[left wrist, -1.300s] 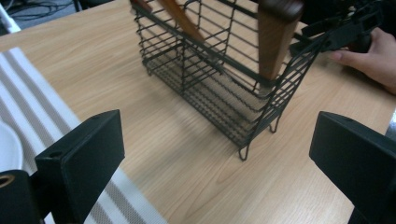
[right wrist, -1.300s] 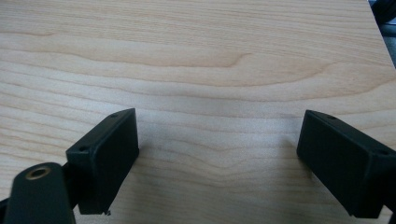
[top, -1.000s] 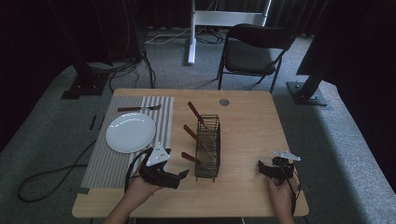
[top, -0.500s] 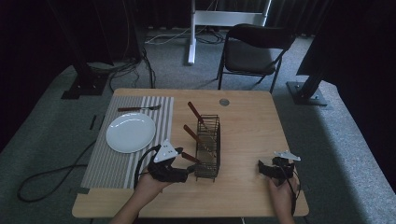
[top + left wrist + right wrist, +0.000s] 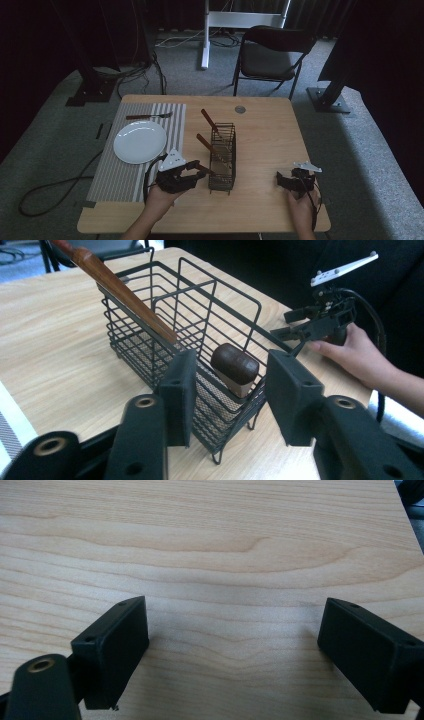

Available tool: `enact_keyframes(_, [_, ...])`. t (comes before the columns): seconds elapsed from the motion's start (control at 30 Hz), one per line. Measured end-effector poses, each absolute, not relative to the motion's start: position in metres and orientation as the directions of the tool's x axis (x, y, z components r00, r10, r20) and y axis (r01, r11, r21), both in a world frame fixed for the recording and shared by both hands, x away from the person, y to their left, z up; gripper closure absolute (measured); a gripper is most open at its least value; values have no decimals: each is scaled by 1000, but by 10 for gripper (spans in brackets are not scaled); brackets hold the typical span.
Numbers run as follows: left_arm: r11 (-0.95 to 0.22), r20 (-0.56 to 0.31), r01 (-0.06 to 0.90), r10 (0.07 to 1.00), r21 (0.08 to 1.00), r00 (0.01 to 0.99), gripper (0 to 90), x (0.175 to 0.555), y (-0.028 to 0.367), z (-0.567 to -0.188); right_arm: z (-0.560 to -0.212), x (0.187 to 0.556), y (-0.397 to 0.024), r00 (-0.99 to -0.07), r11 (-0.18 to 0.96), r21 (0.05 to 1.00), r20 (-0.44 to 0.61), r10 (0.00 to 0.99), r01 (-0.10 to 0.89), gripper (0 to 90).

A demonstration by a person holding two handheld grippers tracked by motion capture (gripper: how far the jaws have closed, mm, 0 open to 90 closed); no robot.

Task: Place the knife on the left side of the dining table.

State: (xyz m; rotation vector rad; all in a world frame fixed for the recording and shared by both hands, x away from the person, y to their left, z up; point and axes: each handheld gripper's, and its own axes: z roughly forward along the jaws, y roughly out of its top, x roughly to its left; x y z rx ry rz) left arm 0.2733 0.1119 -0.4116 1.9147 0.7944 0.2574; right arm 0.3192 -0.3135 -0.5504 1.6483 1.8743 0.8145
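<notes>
A black wire basket (image 5: 233,150) stands mid-table with three wooden-handled utensils leaning out to the left. The nearest handle (image 5: 204,169) pokes out low toward my left gripper (image 5: 199,170). In the left gripper view that brown handle end (image 5: 235,369) sits between the open jaws of my left gripper (image 5: 232,376), touching neither pad. A longer handle (image 5: 120,287) slants up behind it from the basket (image 5: 150,350). My right gripper (image 5: 281,179) rests near the table's front right, and its view shows my right gripper (image 5: 232,630) open wide over bare wood.
A striped placemat (image 5: 125,175) at the left carries a white plate (image 5: 140,141), with a fork (image 5: 149,116) beyond it. A round grommet (image 5: 240,109) sits at the table's back edge and a chair (image 5: 272,50) stands behind. The right gripper (image 5: 320,322) is beyond the basket.
My left gripper has moved right to the basket, so the nearest handle now lies between its jaws. The right gripper has stayed still.
</notes>
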Motion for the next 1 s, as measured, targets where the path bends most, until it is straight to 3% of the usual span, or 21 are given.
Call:
enact_keyframes(0.2, [-276, -184, 424, 609, 862, 771, 717, 276, 110, -412, -550, 319, -313, -133, 83, 724, 12, 991, 685, 121])
enact_keyframes(0.4, [-262, -212, 426, 580, 866, 787, 744, 279, 108, -411, -550, 319, -314, -133, 83, 724, 12, 991, 685, 121])
enact_keyframes(1.0, [-316, -126, 350, 558, 882, 820, 752, 283, 88, -396, -550, 319, -314, -133, 83, 724, 12, 991, 685, 121])
